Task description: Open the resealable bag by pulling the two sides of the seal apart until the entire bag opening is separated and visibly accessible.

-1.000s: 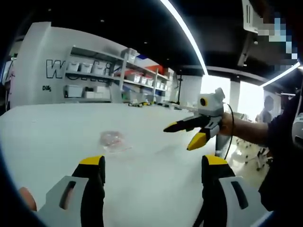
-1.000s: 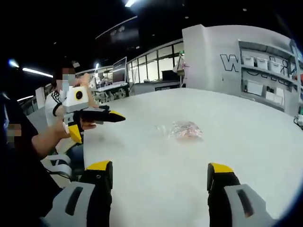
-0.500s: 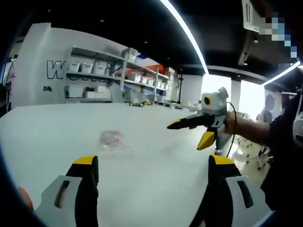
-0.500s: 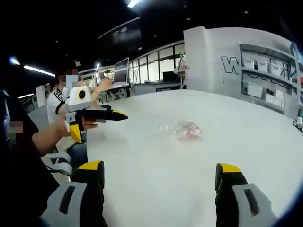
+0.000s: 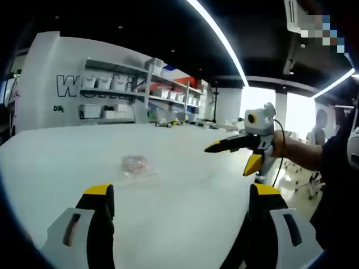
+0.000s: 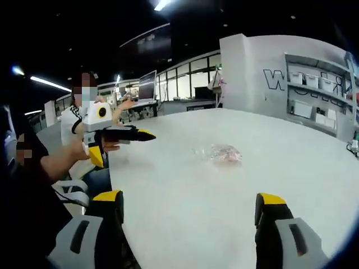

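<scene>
A small clear resealable bag (image 5: 134, 165) with pinkish contents lies flat on the white table (image 5: 185, 190), ahead and slightly left of my left gripper (image 5: 180, 194). That gripper is open and holds nothing, well short of the bag. In the right gripper view the bag (image 6: 224, 152) rests beyond my right gripper (image 6: 189, 198), also open and holding nothing. The right gripper (image 5: 229, 159) enters the left gripper view from the right, held above the table by a hand. The left gripper (image 6: 124, 147) hangs over the table's left edge in the right gripper view.
Wall shelves with white bins (image 5: 112, 95) stand behind the table. A seated person (image 6: 76, 120) and desks with monitors (image 6: 147, 84) lie past the table's left edge (image 6: 120, 196). Bare white table surface (image 6: 190, 174) surrounds the bag.
The jaws of both grippers have spread wider than a second ago. Both grippers have drifted slightly. The bag has not moved.
</scene>
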A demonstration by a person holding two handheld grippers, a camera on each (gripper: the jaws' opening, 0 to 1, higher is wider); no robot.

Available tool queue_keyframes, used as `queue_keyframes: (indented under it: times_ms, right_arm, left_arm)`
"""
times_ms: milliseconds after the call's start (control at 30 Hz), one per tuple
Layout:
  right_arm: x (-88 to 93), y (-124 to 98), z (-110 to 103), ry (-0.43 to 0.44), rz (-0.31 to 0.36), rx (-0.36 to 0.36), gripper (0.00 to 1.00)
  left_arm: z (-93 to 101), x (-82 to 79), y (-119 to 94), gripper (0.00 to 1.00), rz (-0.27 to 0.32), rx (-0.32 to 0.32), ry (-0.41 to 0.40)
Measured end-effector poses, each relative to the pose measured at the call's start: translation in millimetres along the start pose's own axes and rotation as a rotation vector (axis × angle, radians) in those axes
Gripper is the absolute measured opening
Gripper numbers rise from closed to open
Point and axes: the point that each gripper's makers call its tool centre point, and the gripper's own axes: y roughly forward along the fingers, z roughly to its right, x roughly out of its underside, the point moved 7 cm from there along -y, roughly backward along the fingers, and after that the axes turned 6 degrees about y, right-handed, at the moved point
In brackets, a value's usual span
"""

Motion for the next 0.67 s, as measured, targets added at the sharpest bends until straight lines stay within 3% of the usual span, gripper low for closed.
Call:
queue_keyframes:
  times_ms: [667]
  right_arm:
    - [4.2, 2.2, 1.3, 0.013, -0.012, -0.001, 0.99]
  left_arm:
    - [-2.2, 5.1, 0.5, 0.99, -0.009, -0.001, -0.011]
